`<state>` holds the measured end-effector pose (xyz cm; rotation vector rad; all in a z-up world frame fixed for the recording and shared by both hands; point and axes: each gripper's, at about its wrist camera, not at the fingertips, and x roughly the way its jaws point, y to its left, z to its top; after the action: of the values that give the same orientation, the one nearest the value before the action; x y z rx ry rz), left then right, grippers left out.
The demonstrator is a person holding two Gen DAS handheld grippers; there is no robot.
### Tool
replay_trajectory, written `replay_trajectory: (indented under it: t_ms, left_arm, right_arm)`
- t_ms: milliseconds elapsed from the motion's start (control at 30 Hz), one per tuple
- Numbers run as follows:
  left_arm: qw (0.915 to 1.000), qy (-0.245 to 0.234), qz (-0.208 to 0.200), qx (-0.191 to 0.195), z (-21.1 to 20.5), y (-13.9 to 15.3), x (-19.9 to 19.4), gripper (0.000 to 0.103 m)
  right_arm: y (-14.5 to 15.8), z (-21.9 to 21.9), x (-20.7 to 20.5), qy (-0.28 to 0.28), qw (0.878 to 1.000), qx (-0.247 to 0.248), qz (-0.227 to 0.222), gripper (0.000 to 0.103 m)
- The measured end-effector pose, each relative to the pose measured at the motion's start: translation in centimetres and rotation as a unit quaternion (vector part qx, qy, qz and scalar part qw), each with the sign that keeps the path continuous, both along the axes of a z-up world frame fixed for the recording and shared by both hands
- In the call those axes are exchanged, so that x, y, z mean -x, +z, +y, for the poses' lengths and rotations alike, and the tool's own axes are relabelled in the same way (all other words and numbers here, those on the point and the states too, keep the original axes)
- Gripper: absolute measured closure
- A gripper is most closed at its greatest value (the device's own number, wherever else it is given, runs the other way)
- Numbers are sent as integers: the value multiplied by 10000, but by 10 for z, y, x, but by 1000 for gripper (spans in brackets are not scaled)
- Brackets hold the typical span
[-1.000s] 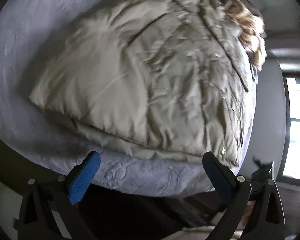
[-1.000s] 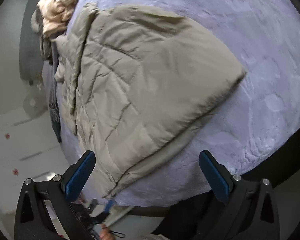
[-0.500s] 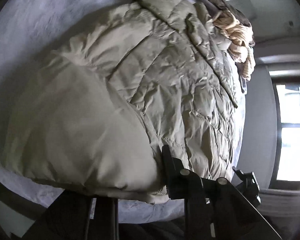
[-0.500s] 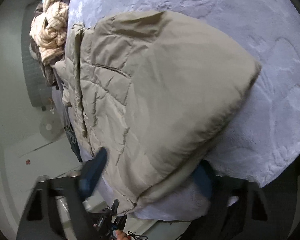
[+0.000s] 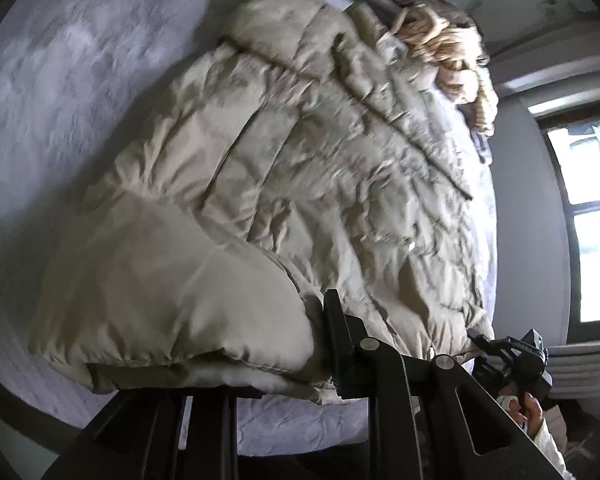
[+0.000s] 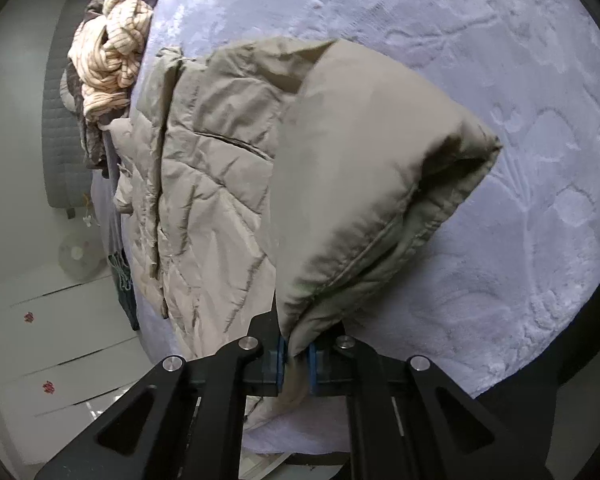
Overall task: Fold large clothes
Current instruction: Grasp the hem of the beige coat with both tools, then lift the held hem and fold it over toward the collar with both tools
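Observation:
A beige quilted down jacket (image 5: 320, 184) lies on a lavender bedspread (image 5: 60, 80). My left gripper (image 5: 304, 360) is closing on the jacket's near hem. The bunched hem fills the jaws and hides the left finger, while the right finger (image 5: 336, 336) presses into the fabric. In the right wrist view the jacket (image 6: 228, 184) rises in a folded flap. My right gripper (image 6: 297, 362) is closing too, and its blue pads (image 6: 281, 364) pinch the flap's corner. That gripper (image 5: 512, 360) also shows at the jacket's far corner, held by a hand (image 5: 530, 408).
A heap of striped cream and dark clothes (image 6: 112, 52) lies past the jacket's collar (image 5: 452, 52). The embossed bedspread (image 6: 520, 100) lies bare beside the jacket. White floor (image 6: 40, 340) and a grey quilted panel (image 6: 60, 140) border the bed. A bright window (image 5: 596, 220) stands beyond it.
Both grippers went from wide open in front of the hem to closed on it. The left one has lifted its end, bunching the fabric; the right corner now stands up in a flap.

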<state>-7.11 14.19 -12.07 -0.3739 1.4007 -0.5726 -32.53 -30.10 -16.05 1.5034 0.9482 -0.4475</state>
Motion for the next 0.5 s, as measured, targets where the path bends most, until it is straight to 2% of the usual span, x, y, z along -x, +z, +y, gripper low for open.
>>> replay_trajectory:
  t_ms: [233, 500]
  left_arm:
    - [9976, -122, -665, 144, -11, 48, -24, 86]
    - [9886, 295, -1470, 163, -31, 115, -71, 86]
  right_arm:
    - [43, -4, -28, 428, 9962, 691, -305, 96]
    - [119, -30, -103, 1368, 9752, 1563, -772, 96]
